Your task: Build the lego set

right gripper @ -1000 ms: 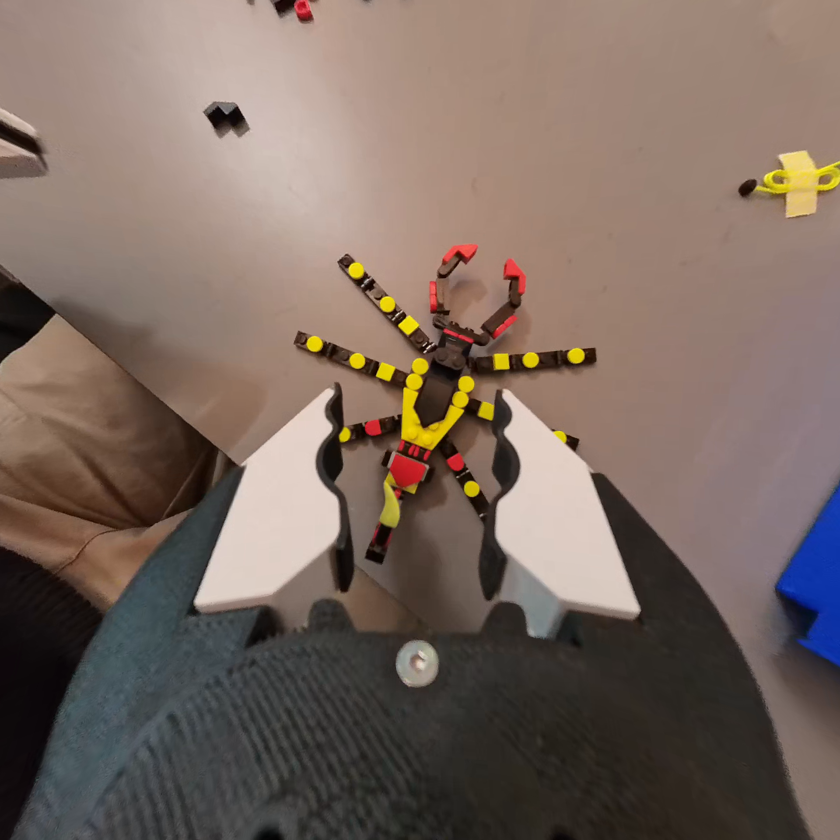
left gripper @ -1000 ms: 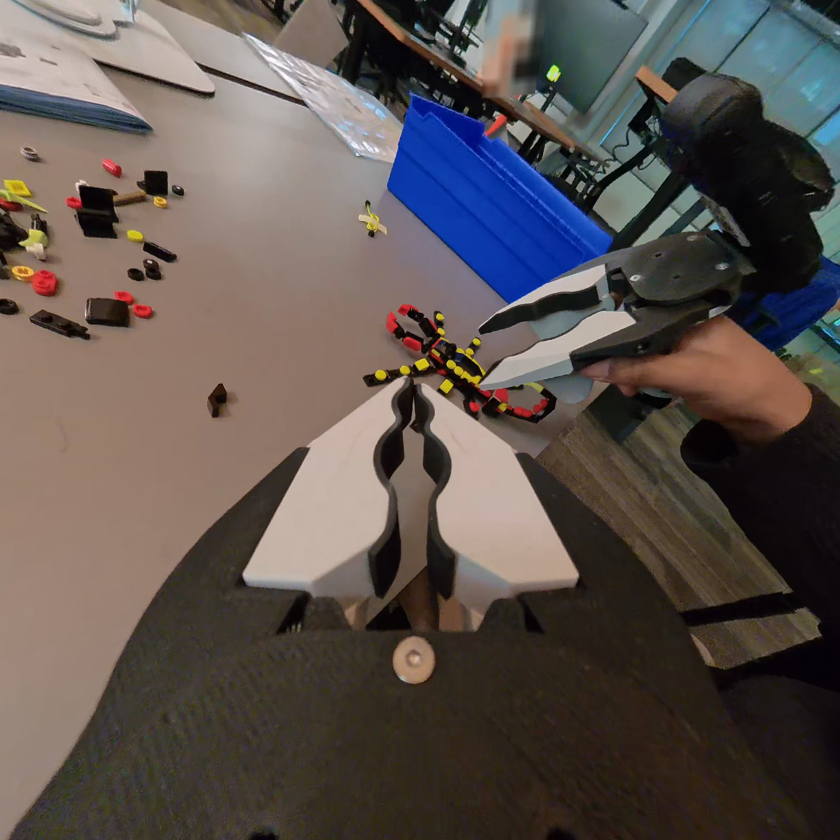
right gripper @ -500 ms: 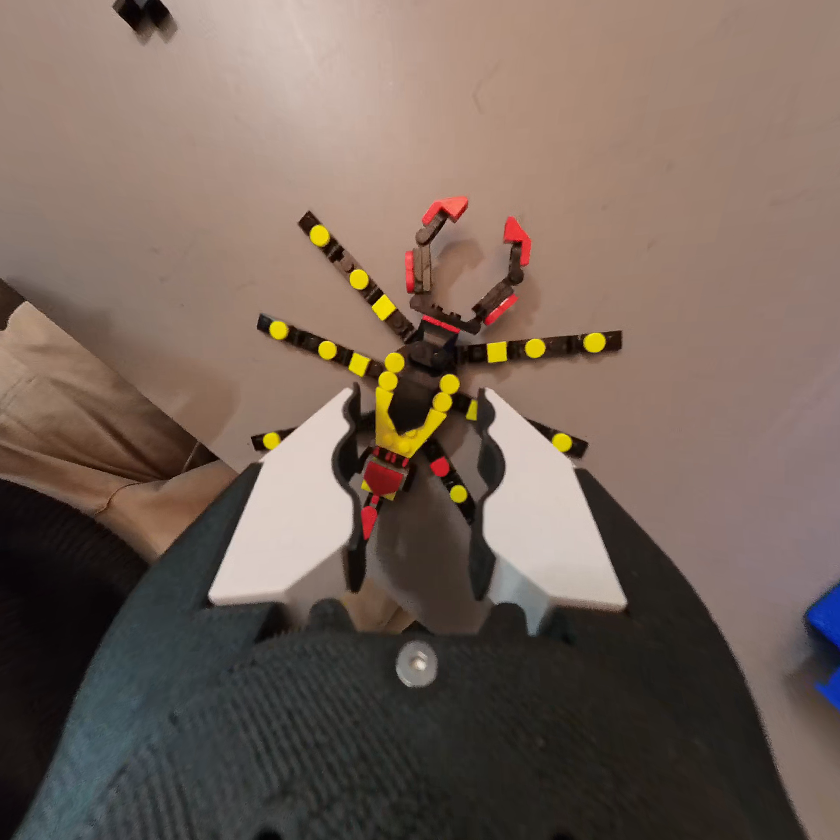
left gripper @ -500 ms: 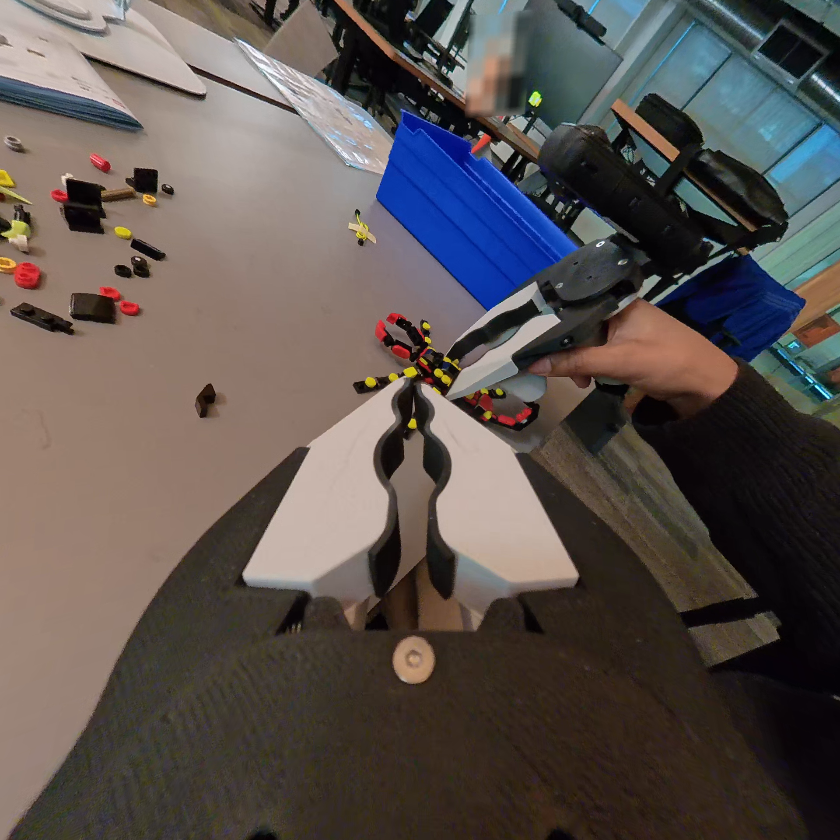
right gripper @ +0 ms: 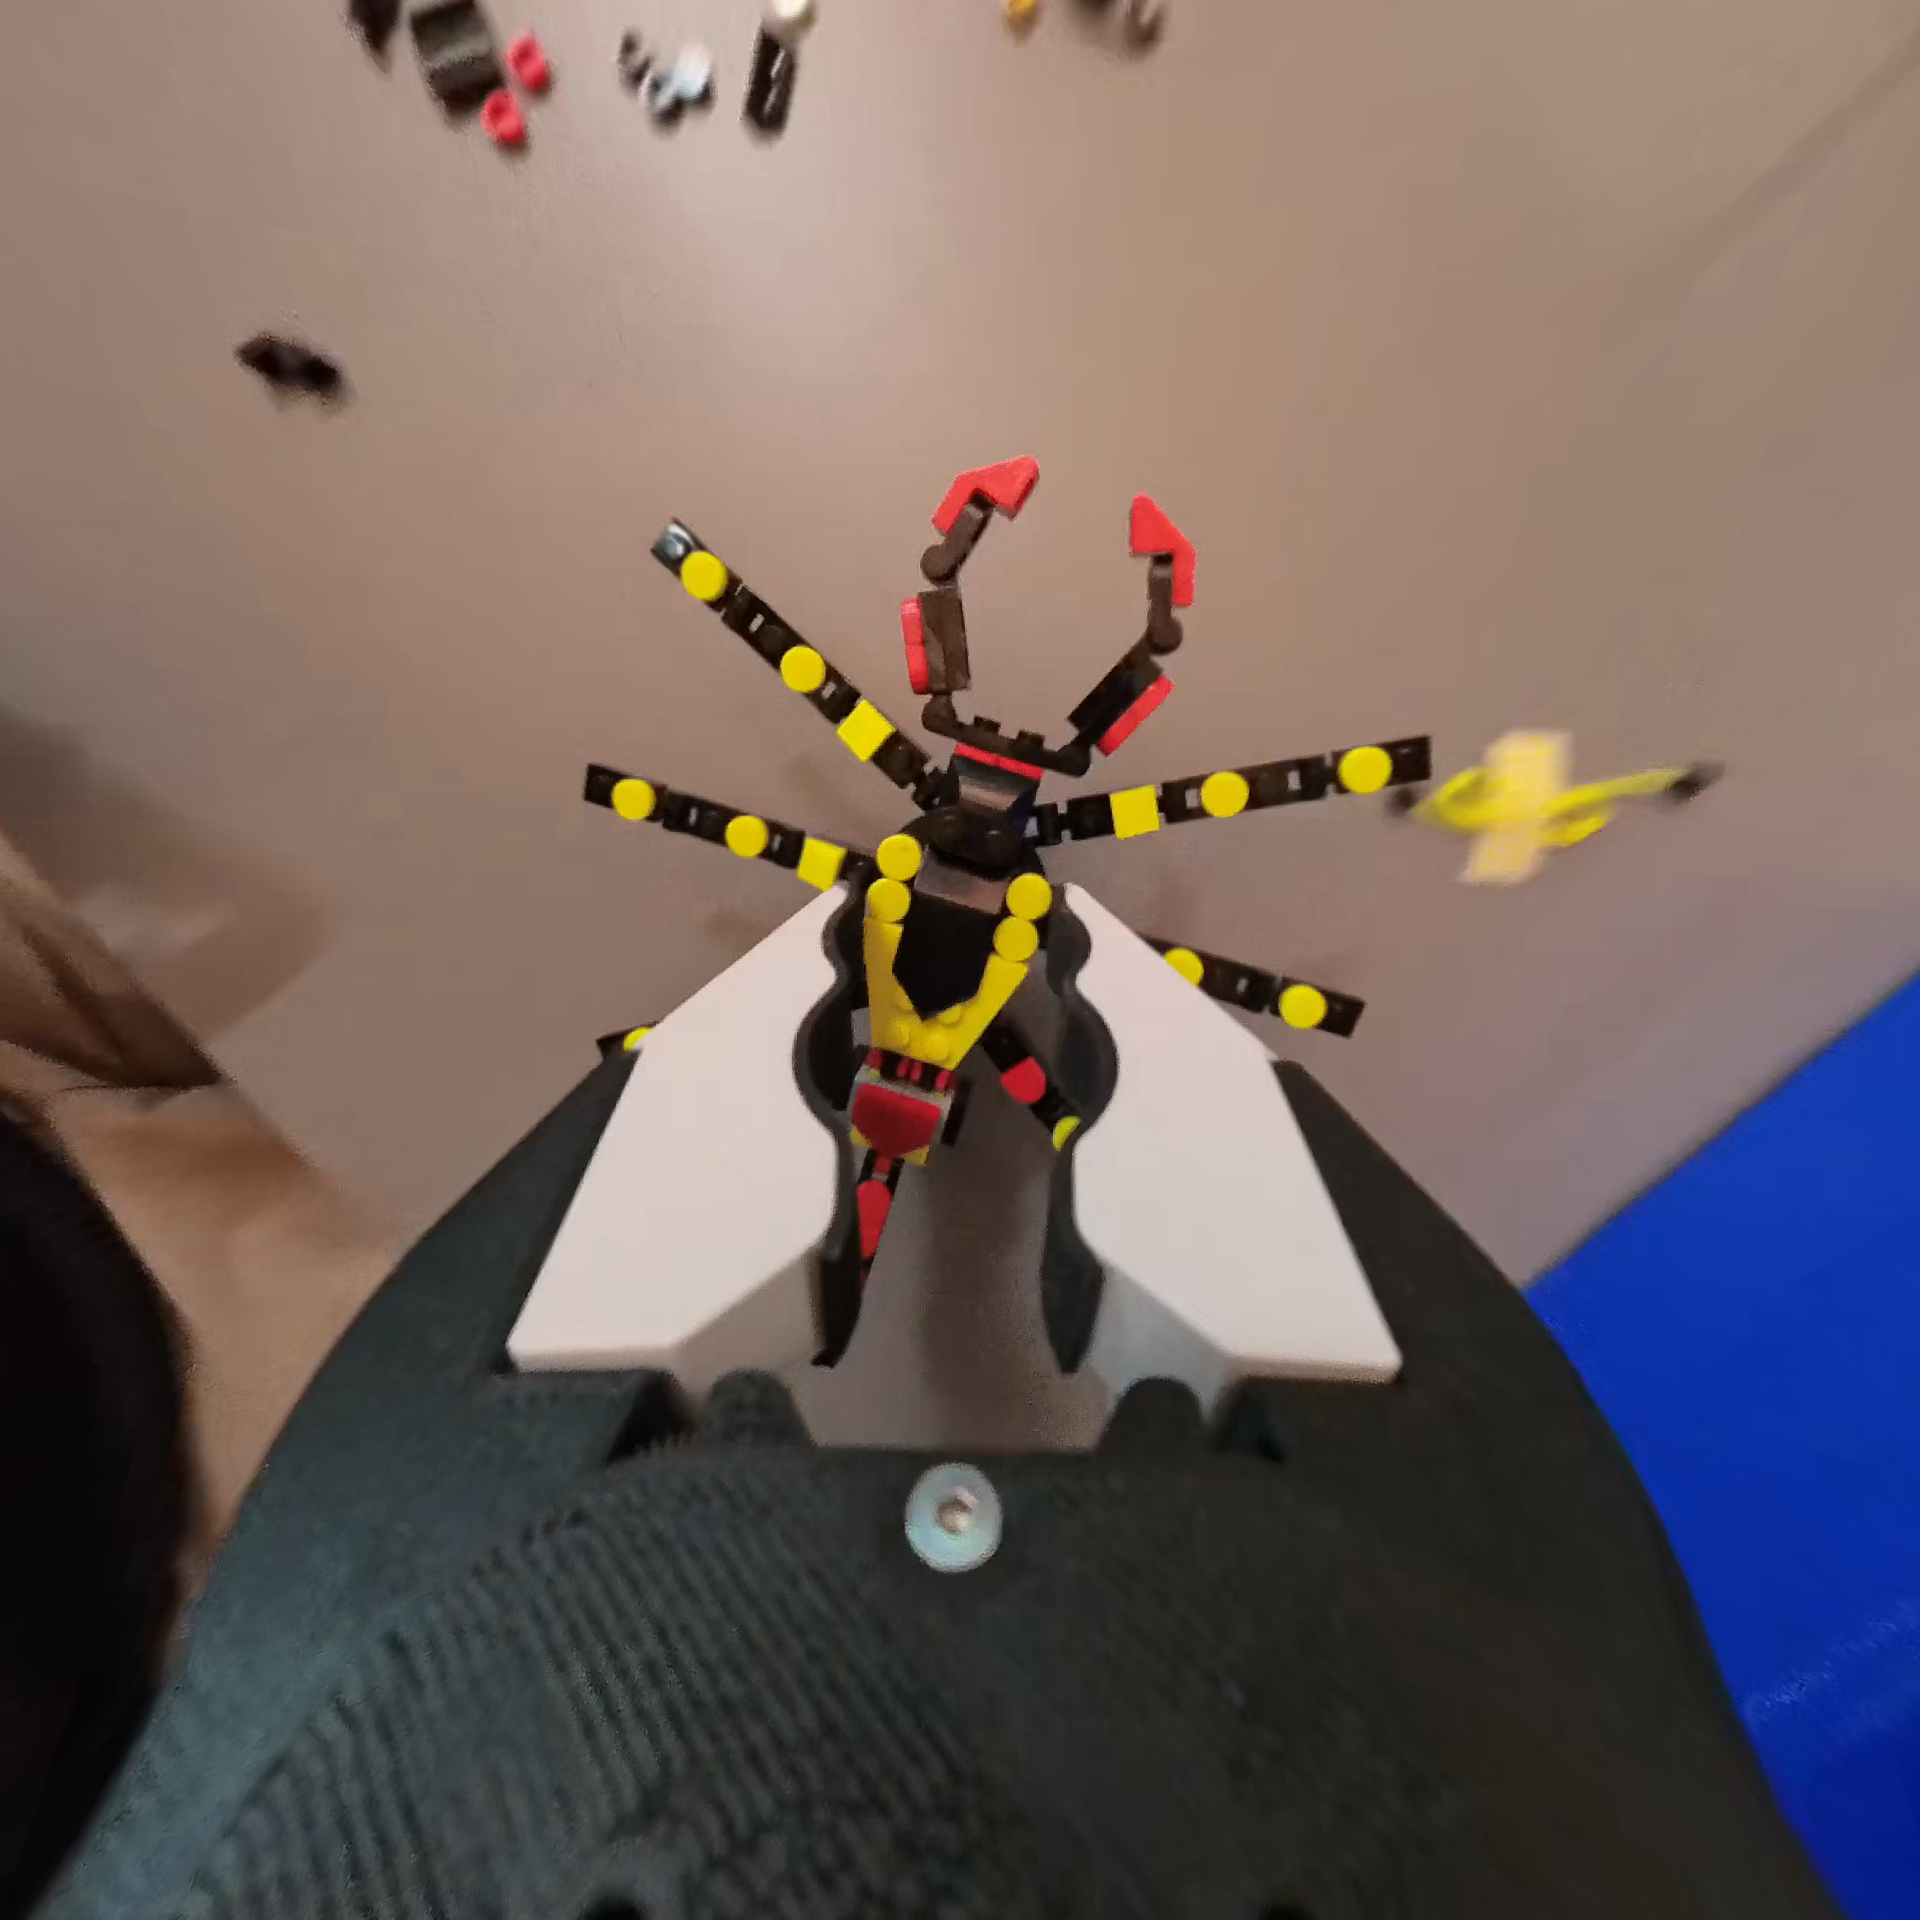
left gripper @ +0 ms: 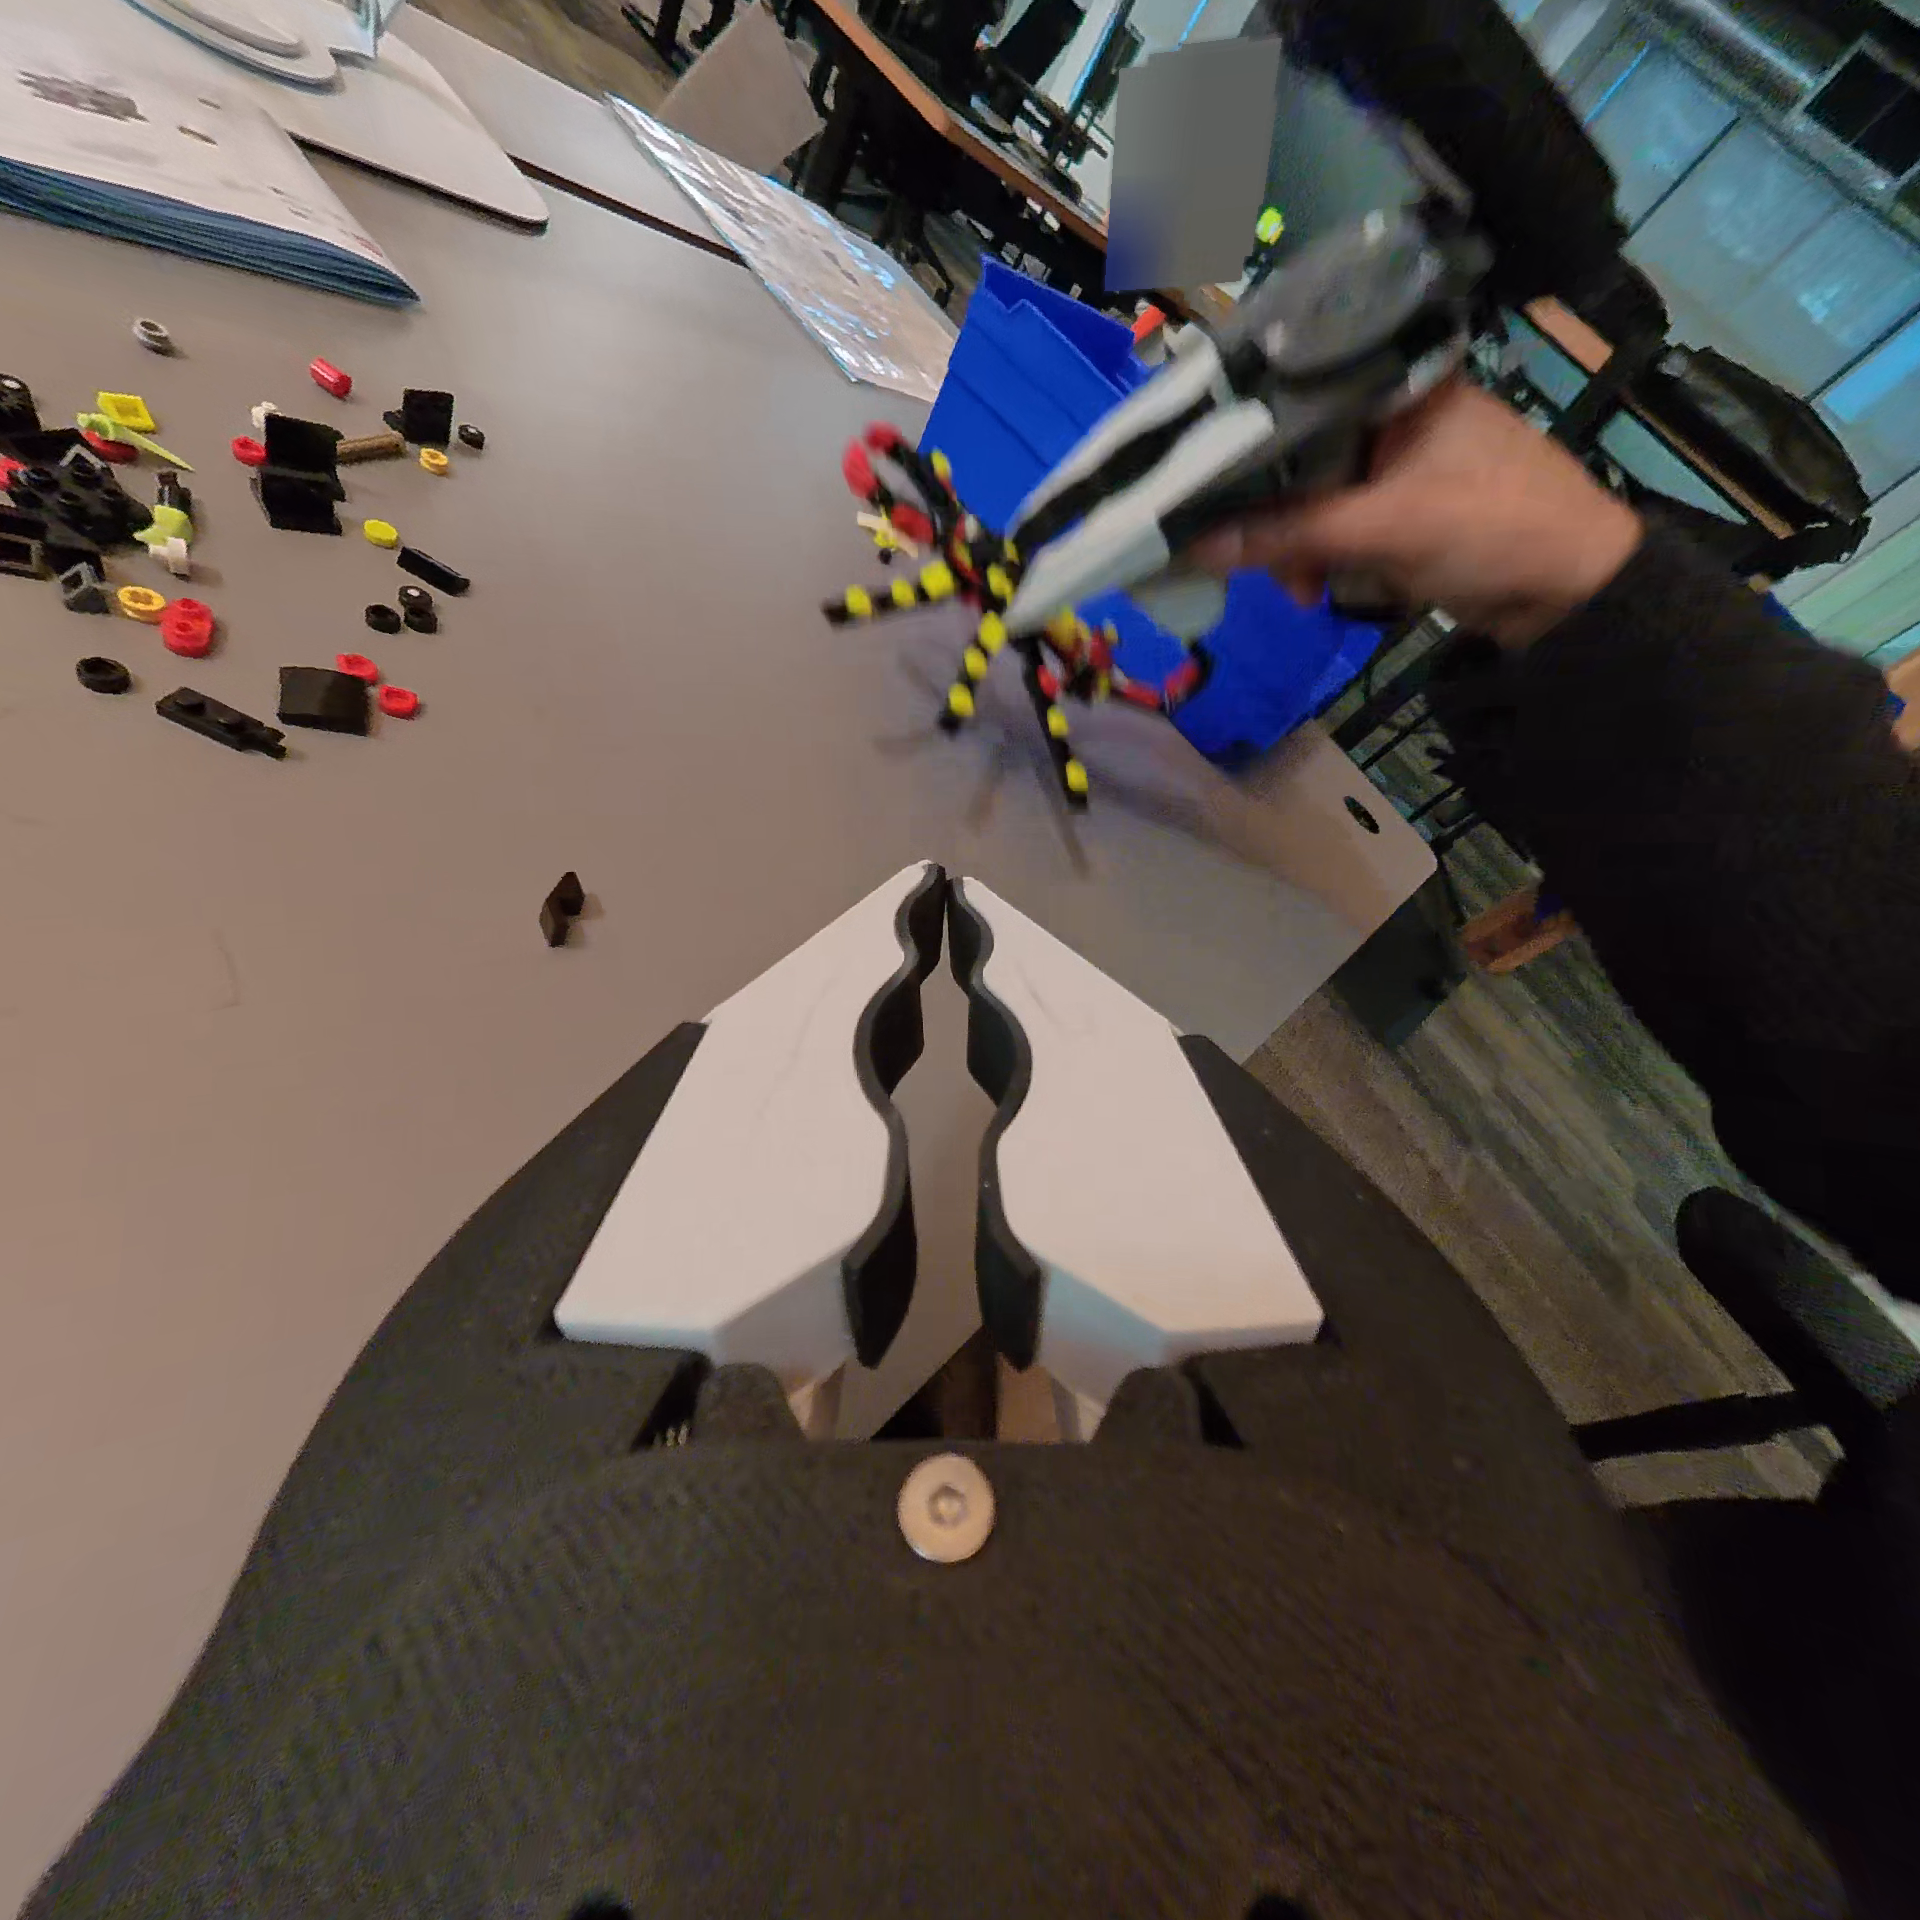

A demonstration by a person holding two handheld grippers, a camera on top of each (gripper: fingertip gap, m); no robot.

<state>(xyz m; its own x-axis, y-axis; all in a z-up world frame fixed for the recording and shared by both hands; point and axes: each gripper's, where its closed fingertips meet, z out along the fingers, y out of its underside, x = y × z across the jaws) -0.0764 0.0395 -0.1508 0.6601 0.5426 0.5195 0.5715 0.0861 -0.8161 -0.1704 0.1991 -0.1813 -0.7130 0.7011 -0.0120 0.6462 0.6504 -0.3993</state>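
Clamped between the pads of the right gripper [right gripper: 951, 914], a brick-built spider [right gripper: 940, 966] with a black and yellow body, a red abdomen, red-tipped pincers and black legs dotted yellow is held above the grey table [left gripper: 623, 790], beside the blue bin [left gripper: 1049, 384]. Its rear legs are hidden behind the white fingers [right gripper: 717, 1122], and it is blurred in the left wrist view. Half a second ago it lay on the table; the left gripper [left gripper: 943, 878] remains closed on nothing, near a small black piece [left gripper: 562, 906].

An office-like workroom (glass partitions [left gripper: 1756, 218], desks [left gripper: 997, 114], grey table [left gripper: 644, 582] with toy bricks [left gripper: 312, 488])
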